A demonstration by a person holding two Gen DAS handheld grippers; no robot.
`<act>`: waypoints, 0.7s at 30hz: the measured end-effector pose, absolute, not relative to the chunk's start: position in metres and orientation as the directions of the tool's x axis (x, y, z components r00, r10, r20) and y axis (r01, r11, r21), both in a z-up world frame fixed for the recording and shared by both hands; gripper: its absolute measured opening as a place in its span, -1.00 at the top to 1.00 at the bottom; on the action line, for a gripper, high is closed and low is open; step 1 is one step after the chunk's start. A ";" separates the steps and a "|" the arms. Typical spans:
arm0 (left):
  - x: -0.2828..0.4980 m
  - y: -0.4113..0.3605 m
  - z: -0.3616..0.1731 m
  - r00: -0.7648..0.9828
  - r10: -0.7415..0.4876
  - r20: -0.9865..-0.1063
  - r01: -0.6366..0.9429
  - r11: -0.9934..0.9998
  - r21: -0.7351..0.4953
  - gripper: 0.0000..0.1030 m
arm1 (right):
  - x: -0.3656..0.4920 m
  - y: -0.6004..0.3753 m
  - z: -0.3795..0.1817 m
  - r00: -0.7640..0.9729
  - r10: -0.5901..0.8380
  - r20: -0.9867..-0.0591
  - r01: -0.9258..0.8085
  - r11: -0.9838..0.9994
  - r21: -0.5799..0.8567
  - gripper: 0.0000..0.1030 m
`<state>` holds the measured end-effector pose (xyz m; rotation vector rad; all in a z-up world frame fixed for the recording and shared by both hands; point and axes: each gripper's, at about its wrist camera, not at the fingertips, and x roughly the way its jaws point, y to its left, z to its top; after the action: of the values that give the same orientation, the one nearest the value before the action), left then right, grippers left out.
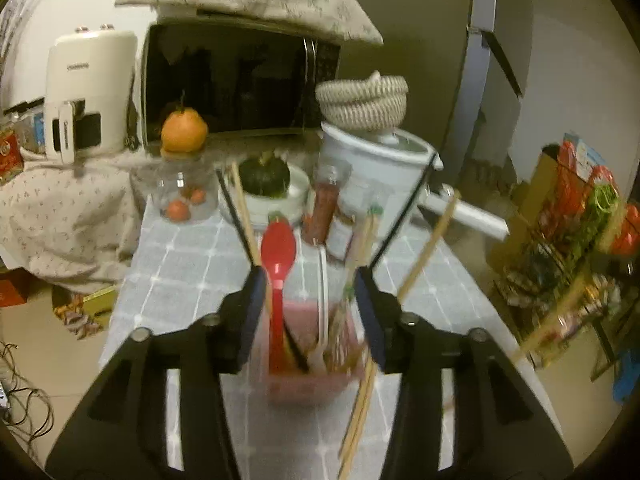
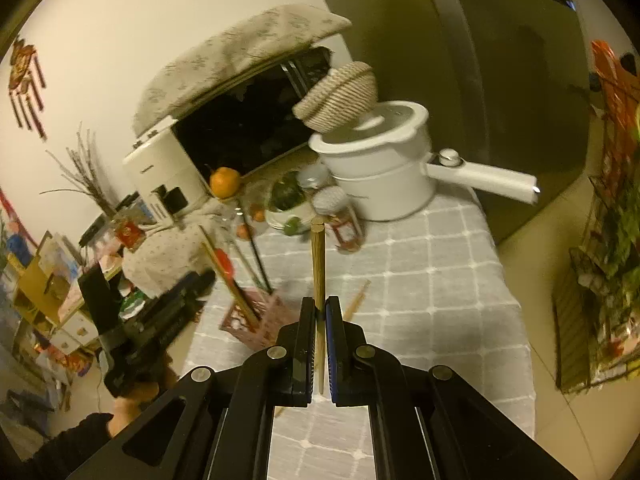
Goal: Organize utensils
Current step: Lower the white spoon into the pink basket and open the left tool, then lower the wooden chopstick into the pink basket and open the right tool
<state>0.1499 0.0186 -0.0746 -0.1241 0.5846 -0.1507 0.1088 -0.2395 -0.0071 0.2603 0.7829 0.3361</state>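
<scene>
A pink utensil holder (image 1: 312,364) stands on the grey checked tablecloth (image 1: 180,264) between the fingers of my left gripper (image 1: 310,280), which is shut on it. It holds a red spoon (image 1: 278,252), a white utensil (image 1: 323,300), black chopsticks (image 1: 236,216) and wooden chopsticks (image 1: 428,248). In the right wrist view my right gripper (image 2: 319,312) is shut on a pair of wooden chopsticks (image 2: 318,264) that point upward. The holder (image 2: 256,320) and the left gripper (image 2: 160,320) are to its left. One loose wooden chopstick (image 2: 357,300) lies on the cloth.
At the back of the table stand a white pot (image 2: 380,176) with a woven basket (image 2: 340,96) on it, a spice jar (image 1: 326,204), a bowl with a green squash (image 1: 266,178), a glass jar (image 1: 182,196) topped by an orange, and a microwave (image 1: 240,80). The table's edge drops to the floor on both sides.
</scene>
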 end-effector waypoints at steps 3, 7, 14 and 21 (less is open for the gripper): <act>0.138 0.024 -0.076 0.776 -0.173 -0.607 0.116 0.984 -0.132 -0.26 | 0.110 -0.224 0.004 0.671 0.404 -0.621 -0.226 0.910 0.347 0.91; 0.128 0.034 -0.089 0.710 -0.164 -0.685 0.116 0.986 -0.117 -0.58 | 0.114 -0.201 0.016 0.679 0.426 -0.598 -0.258 0.901 0.348 0.91; 0.126 0.045 -0.120 0.569 -0.124 -0.813 0.113 0.991 -0.072 -0.59 | 0.122 -0.154 0.037 0.699 0.437 -0.566 -0.327 0.899 0.290 0.91; 0.125 0.053 -0.123 0.517 -0.129 -0.846 0.107 0.991 -0.085 -0.59 | 0.135 -0.106 0.038 0.723 0.402 -0.562 -0.373 0.912 0.172 0.91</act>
<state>0.1251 0.0528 -0.1227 -0.0236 1.0173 -0.1413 0.1348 -0.1063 0.0379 0.0483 0.6310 0.4280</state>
